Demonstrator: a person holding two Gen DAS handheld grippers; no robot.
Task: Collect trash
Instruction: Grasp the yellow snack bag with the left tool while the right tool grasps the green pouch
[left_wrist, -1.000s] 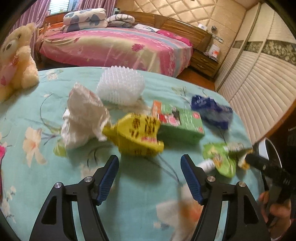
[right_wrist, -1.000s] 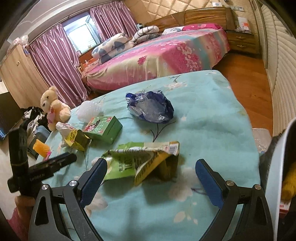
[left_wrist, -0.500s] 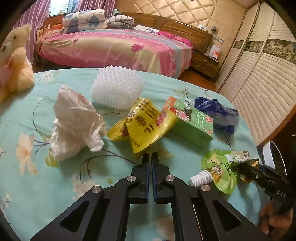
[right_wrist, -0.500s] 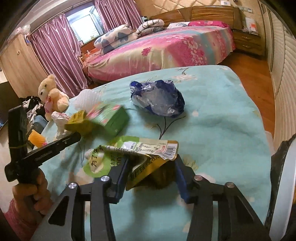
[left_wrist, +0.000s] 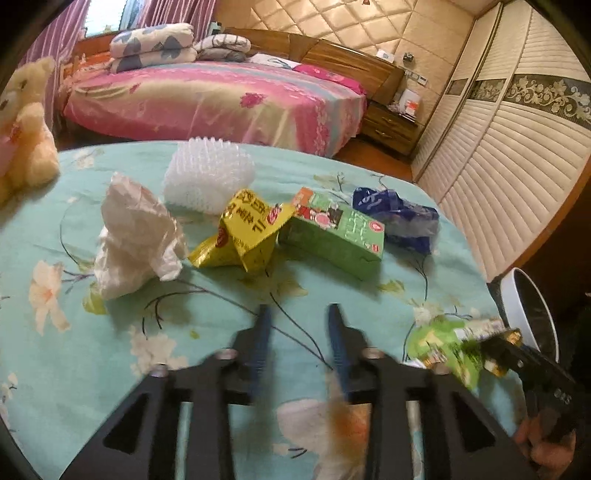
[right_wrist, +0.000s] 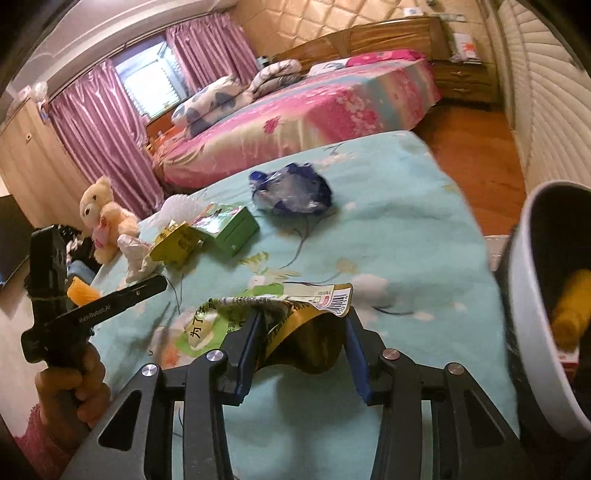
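Note:
My right gripper (right_wrist: 303, 317) is shut on a crumpled green and gold pouch (right_wrist: 199, 328), its jaws still closing, just above the teal bedspread and beside a white bin (right_wrist: 532, 295). In the left wrist view the pouch (left_wrist: 443, 343) shows blurred at the lower right. My left gripper (left_wrist: 299, 310) is opening with nothing between its fingers. Beyond it lie a yellow wrapper (left_wrist: 243, 236), a green carton (left_wrist: 336, 236), a blue plastic bag (left_wrist: 395, 214), crumpled white paper (left_wrist: 133, 236) and a white foam net (left_wrist: 207, 177).
A teddy bear (left_wrist: 26, 140) sits at the bedspread's left edge. Something yellow lies inside the bin. A pink bed (left_wrist: 221, 99) stands behind, with a wardrobe (left_wrist: 517, 147) and wooden floor to the right. A hand (right_wrist: 70, 384) holds the left gripper's handle.
The right gripper closed on the pouch and carried it right, toward the bin. The left gripper shut empty, then partly opened. The yellow wrapper shifted against the green carton.

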